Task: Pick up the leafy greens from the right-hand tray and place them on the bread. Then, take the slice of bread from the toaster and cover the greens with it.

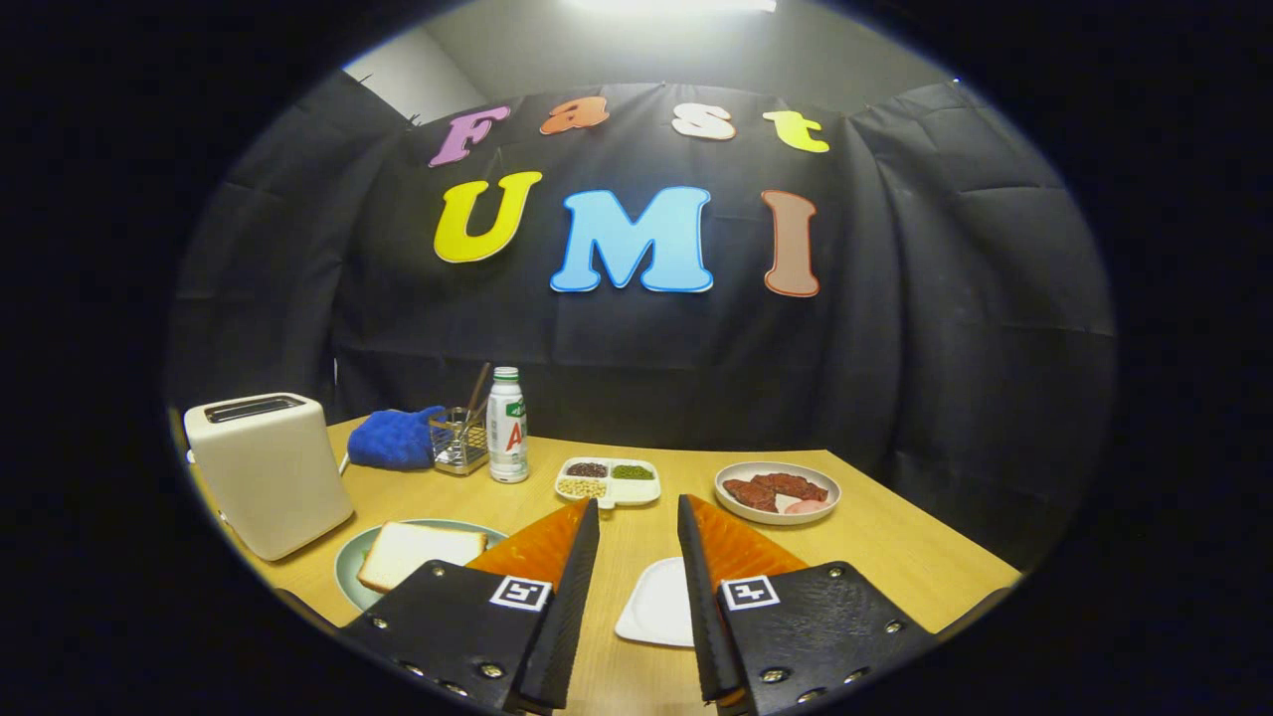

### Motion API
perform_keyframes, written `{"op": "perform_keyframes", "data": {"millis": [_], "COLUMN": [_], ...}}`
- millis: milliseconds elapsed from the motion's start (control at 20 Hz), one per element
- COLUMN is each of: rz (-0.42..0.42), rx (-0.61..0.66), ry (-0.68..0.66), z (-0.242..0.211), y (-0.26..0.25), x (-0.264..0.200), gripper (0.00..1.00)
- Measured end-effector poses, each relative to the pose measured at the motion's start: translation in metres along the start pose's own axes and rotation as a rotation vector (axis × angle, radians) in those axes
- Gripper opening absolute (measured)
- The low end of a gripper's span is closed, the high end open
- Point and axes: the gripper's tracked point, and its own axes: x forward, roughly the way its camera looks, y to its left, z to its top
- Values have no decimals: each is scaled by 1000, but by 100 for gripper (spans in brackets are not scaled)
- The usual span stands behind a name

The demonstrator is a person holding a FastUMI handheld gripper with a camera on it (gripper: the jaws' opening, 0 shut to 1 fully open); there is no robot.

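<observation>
Carefully, I am holding my tongs (pixel 638 502) spread wide with nothing between the fingers (pixel 545 549), hovering over the white tray (pixel 656 607) at six o'clock, and, as I judge, aiming any greens flat onto the bare bread slice (pixel 418 552) at eight o'clock.

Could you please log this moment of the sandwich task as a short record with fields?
hand-held gripper: open, empty, fingers apart above the table
bread: one slice on a green plate, beside the left finger
toaster: behind the plate, slots on top
white tray: between the fingers, partly hidden; greens cannot be seen
divided dish: just beyond the fingertips, holds grains
meat plate: beyond the right finger
bottle: behind the divided dish
progress: nothing picked up yet
</observation>
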Motion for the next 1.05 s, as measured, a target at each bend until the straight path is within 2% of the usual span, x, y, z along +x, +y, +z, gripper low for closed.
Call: {"op": "perform_keyframes", "data": {"millis": [250,450,700,900,1050], "rz": [120,34,50,0,-86], "rx": [-58,-159,-95,-37,-63], "ry": [102,53,-10,-96,-90], "z": [-33,-31,-18,-3,-13], "y": [-36,-98,-146,-237,-311], "x": [8,15,14,6,1], "gripper": [48,48,48,48,48]}}
